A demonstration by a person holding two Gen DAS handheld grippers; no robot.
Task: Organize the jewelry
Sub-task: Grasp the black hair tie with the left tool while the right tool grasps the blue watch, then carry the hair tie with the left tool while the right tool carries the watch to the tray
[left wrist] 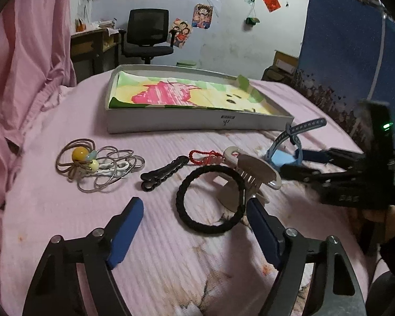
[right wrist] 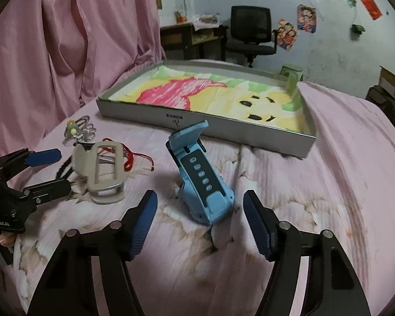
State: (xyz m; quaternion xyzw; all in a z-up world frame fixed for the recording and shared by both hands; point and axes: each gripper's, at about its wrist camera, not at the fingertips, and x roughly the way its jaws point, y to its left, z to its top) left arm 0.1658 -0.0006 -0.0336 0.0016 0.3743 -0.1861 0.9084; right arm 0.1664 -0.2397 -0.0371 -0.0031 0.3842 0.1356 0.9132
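Jewelry lies on a pink bed cover in front of a shallow grey box (left wrist: 171, 125) lined with a coloured drawing. My left gripper (left wrist: 194, 217) is open just short of a black braided hair tie (left wrist: 210, 200) and a beige claw clip (left wrist: 247, 173). A black hair clip (left wrist: 163, 172), a red cord (left wrist: 205, 156) and a pile of hair ties with beads and thin bangles (left wrist: 100, 164) lie to the left. My right gripper (right wrist: 200, 216) is open around a light blue watch (right wrist: 200, 179). The box (right wrist: 223, 131) lies behind it.
A pink curtain (left wrist: 26, 52) hangs at the left. A desk and a black office chair (left wrist: 147, 31) stand behind the bed. A blue panel (left wrist: 342, 52) stands at the right. The right gripper also shows in the left wrist view (left wrist: 292, 160), by the watch (left wrist: 287, 150).
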